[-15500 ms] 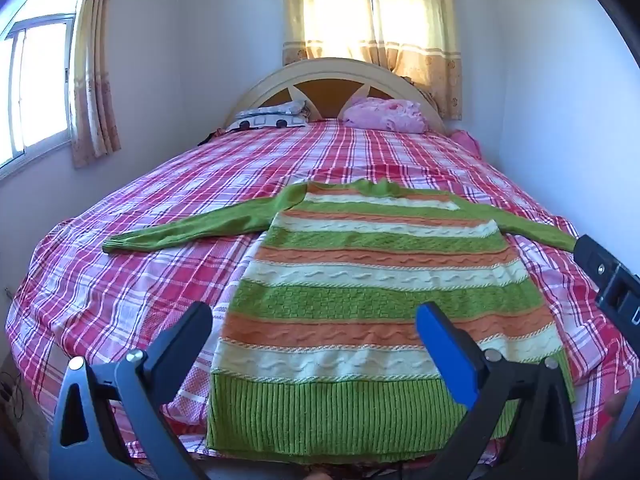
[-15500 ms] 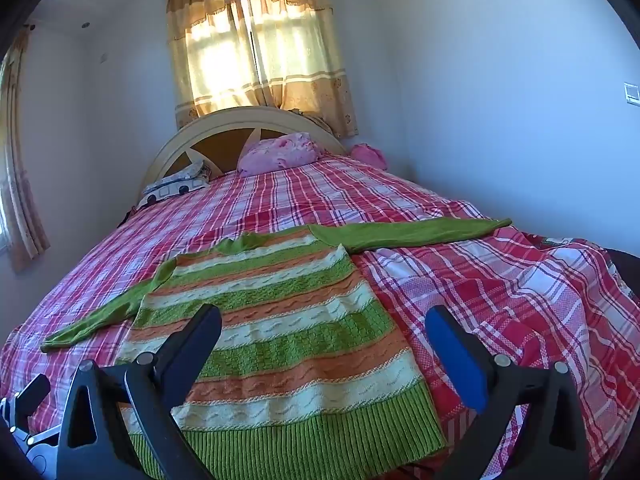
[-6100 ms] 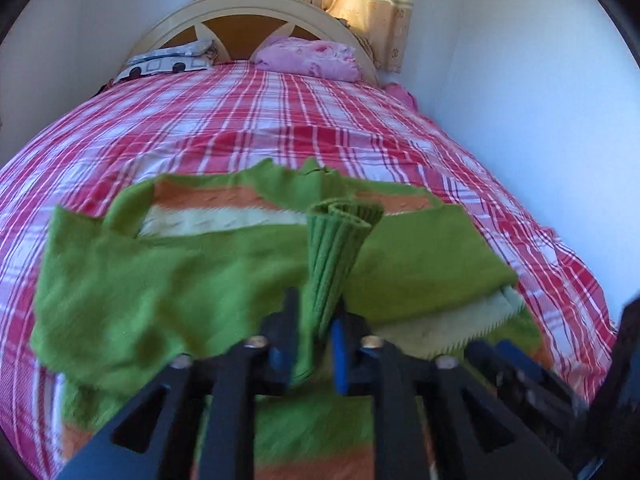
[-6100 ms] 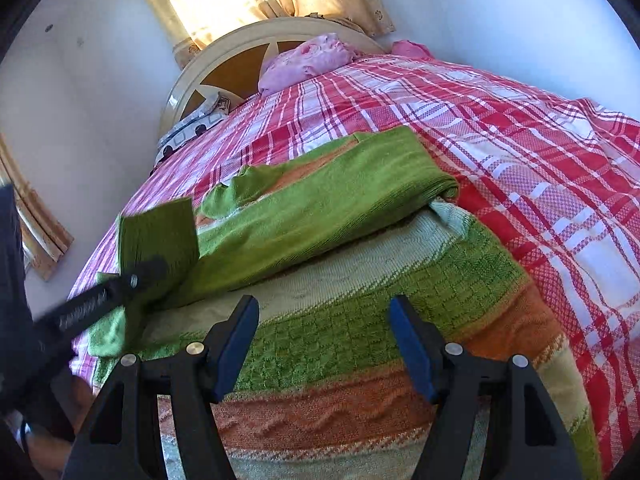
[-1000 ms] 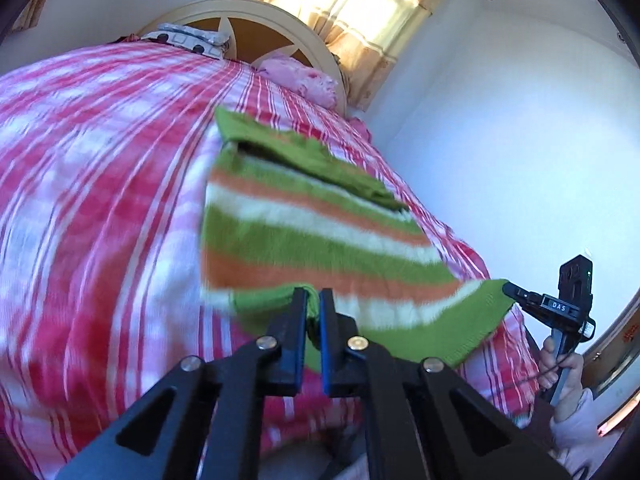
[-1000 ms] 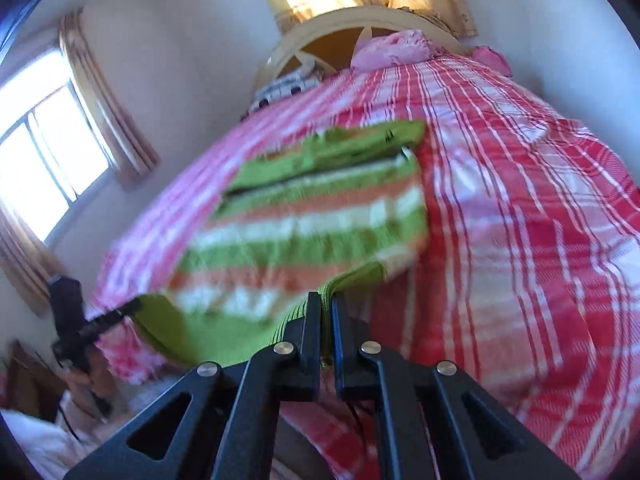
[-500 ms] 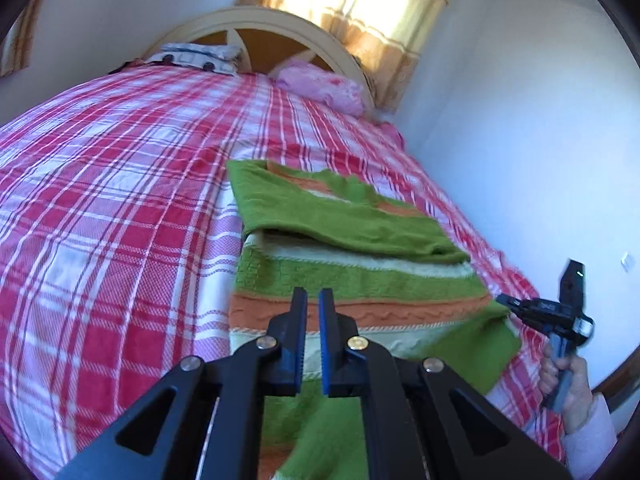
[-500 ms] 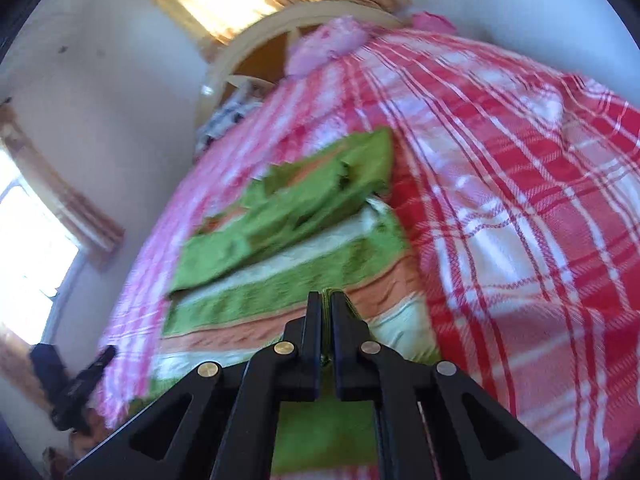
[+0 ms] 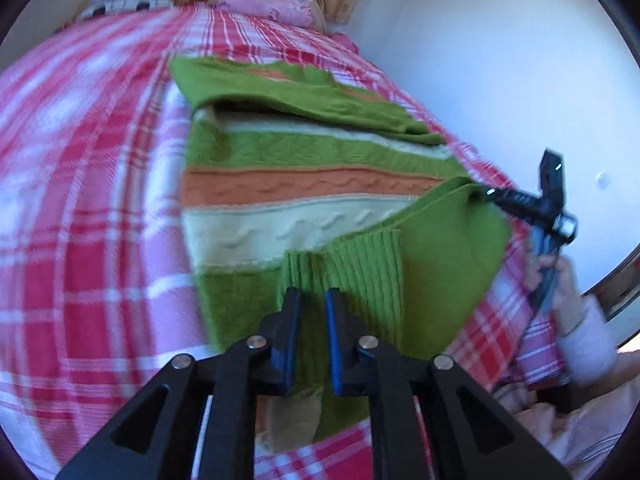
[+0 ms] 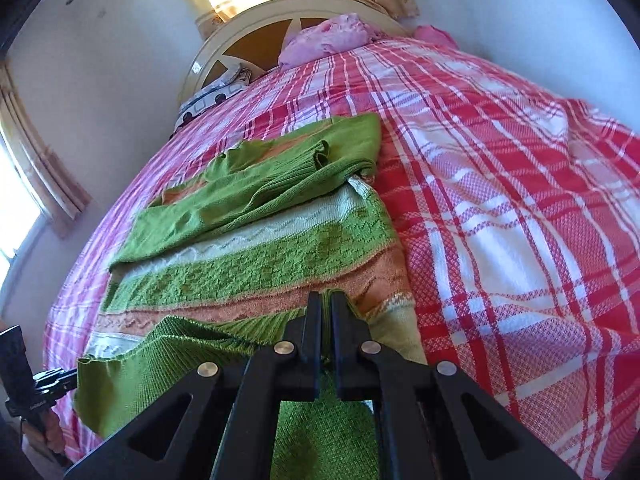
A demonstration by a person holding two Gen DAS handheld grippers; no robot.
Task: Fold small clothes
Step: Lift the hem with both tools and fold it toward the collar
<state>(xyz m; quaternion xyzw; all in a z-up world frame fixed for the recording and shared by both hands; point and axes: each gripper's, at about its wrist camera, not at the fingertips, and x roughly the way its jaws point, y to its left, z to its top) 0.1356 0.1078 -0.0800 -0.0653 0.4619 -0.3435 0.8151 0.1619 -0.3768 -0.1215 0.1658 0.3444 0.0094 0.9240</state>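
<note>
A green, orange and cream striped sweater (image 9: 304,184) (image 10: 280,264) lies on the plaid bed with both sleeves folded across its chest. Its ribbed green hem (image 9: 440,248) is turned up over the lower stripes. My left gripper (image 9: 311,300) points down at the hem's left corner. Its jaws are opening, a narrow gap shows between the blue pads (image 9: 289,320), and ribbed fabric still lies in that gap. My right gripper (image 10: 325,300) is shut on the hem's right corner. In the left wrist view, the right gripper (image 9: 490,193) pinches that corner.
The red, pink and white plaid bedspread (image 10: 520,208) covers the whole bed. Pillows (image 10: 328,40) lie against the cream headboard (image 10: 256,28) at the far end. A white wall runs along the right side. A curtained window is on the left. A hand (image 9: 568,276) holds the right gripper.
Both grippers have moved forward and down, laying the hem up over the sweater's lower stripes. The left jaws, shut before, now stand slightly apart. The right jaws stay shut.
</note>
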